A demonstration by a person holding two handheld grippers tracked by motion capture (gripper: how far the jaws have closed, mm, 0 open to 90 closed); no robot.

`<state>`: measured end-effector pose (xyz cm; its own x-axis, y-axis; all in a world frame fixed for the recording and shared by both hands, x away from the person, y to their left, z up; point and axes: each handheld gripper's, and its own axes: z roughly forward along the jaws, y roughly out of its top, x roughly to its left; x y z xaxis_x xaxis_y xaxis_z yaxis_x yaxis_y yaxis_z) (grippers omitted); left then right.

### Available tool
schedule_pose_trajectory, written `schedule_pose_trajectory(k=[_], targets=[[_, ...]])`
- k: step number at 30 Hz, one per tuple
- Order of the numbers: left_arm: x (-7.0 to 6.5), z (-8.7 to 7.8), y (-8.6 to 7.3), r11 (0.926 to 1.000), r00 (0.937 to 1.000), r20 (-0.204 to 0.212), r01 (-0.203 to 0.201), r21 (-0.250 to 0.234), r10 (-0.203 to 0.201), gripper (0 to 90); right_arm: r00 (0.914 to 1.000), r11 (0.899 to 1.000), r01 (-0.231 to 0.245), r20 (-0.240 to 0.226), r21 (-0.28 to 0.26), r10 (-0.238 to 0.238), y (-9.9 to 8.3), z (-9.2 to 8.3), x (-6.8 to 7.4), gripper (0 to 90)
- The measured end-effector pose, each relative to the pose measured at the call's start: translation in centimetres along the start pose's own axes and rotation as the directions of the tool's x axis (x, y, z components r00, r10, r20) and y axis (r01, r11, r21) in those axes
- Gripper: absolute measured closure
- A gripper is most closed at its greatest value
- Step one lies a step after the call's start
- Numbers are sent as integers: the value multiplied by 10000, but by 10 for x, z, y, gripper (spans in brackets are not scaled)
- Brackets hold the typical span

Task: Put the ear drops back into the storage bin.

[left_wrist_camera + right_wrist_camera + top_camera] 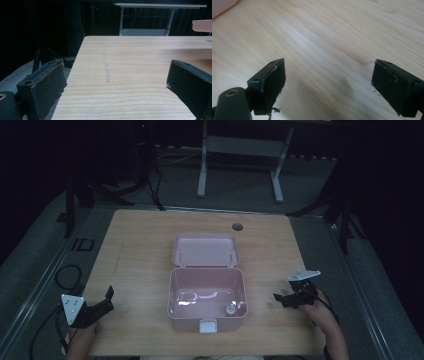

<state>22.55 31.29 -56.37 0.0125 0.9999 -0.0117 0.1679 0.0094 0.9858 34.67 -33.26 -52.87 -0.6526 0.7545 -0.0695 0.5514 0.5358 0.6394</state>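
Note:
An open pink box [172, 296] stands mid-table, its lid [206, 250] laid back flat behind it. A small pale object [231, 309] sits in the box's front right corner; what it is I cannot tell. My left gripper [109, 299] rests at the table's front left corner, open; in its own view the jaws [116, 75] stand wide over bare wood, with the pink lid's edge [202, 25] at far right. My right gripper [280, 300] hovers low to the right of the box, open, with nothing between its jaws [328, 75]. A pink corner of the box [222, 6] shows at upper left.
The wooden table [140, 245] has a round cable hole [237, 227] near its back edge. A white latch [208, 325] juts from the box's front. Cables [67, 275] lie on the floor at left, and a desk frame [202, 170] stands behind.

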Motion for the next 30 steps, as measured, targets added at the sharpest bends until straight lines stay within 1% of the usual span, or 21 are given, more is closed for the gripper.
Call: schedule_pose_trajectory(k=[1, 2, 3, 4, 5, 7, 9, 11, 12, 14, 15, 17, 19, 20, 21, 22, 24, 25, 26, 27, 30], targets=[[0, 0, 0, 10000, 10000, 3, 1, 0, -1, 23, 9998, 9998, -92, 196, -178, 96, -2, 1, 0, 117], [0, 0, 0, 10000, 10000, 3, 1, 0, -1, 23, 9998, 9998, -92, 196, -178, 96, -2, 1, 0, 117], [0, 0, 0, 10000, 10000, 4, -2, 2, 2, 23, 9990, 9992, -178, 400, -353, 193, -4, 2, 0, 117], [0, 0, 0, 10000, 10000, 4, -3, 0, 3, 24, 9962, 9972, -370, 768, -652, 419, -7, 4, 1, 117], [0, 0, 0, 10000, 10000, 11, 0, -4, 0, 23, 9935, 9949, -486, 981, -882, 572, -8, 4, 1, 117], [0, 0, 0, 10000, 10000, 9, 11, -1, -11, 24, 9897, 9900, -696, 1162, -1229, 840, -11, 4, 1, 117], [0, 0, 0, 10000, 10000, 14, 20, 3, -20, 24, 9819, 9841, -907, 1513, -1526, 1139, -14, 5, 2, 117], [0, 0, 0, 10000, 10000, 19, 15, 0, -15, 24, 9774, 9816, -1028, 1670, -1612, 1298, -16, 7, 3, 117], [0, 0, 0, 10000, 10000, 19, 19, -11, -19, 24, 9734, 9791, -1033, 1844, -1752, 1357, -17, 8, 5, 117], [0, 0, 0, 10000, 10000, 16, 15, 2, -15, 24, 9678, 9748, -1142, 2001, -1916, 1527, -20, 9, 6, 117], [0, 0, 0, 10000, 10000, 23, 16, -1, -16, 24, 9619, 9712, -1208, 2173, -2055, 1657, -20, 9, 7, 118], [0, 0, 0, 10000, 10000, 25, 15, 9, -15, 24, 9545, 9662, -1283, 2368, -2235, 1815, -21, 9, 8, 118], [0, 0, 0, 10000, 10000, 40, 5, 8, -5, 24, 9432, 9560, -1448, 2562, -2553, 2113, -23, 9, 9, 118], [0, 0, 0, 10000, 10000, 32, 8, 4, -8, 24, 9401, 9506, -1577, 2539, -2673, 2274, -23, 9, 9, 117], [0, 0, 0, 10000, 10000, 43, 4, 11, -4, 24, 9340, 9477, -1598, 2685, -2761, 2357, -23, 9, 10, 117], [0, 0, 0, 10000, 10000, 45, 7, 12, -7, 24, 9252, 9434, -1582, 2900, -2913, 2447, -24, 8, 10, 118], [0, 0, 0, 10000, 10000, 50, 37, 20, -37, 24, 9160, 9303, -1877, 2857, -3152, 2816, -24, 7, 9, 118], [1, 0, 0, 10000, 10000, 59, 40, 23, -41, 24, 9082, 9251, -1957, 2958, -3255, 2962, -25, 6, 8, 119], [1, 0, 0, 10000, 10000, 61, 47, 21, -48, 24, 9036, 9205, -2047, 2974, -3327, 3084, -26, 6, 7, 120], [1, 0, 0, 10000, 10000, 66, 48, 22, -48, 24, 9011, 9160, -2172, 2915, -3373, 3210, -27, 5, 6, 120], [1, 0, 0, 10000, 10000, 76, 64, 19, -64, 23, 8904, 9099, -2316, 3019, -3442, 3408, -31, 6, 4, 121]])
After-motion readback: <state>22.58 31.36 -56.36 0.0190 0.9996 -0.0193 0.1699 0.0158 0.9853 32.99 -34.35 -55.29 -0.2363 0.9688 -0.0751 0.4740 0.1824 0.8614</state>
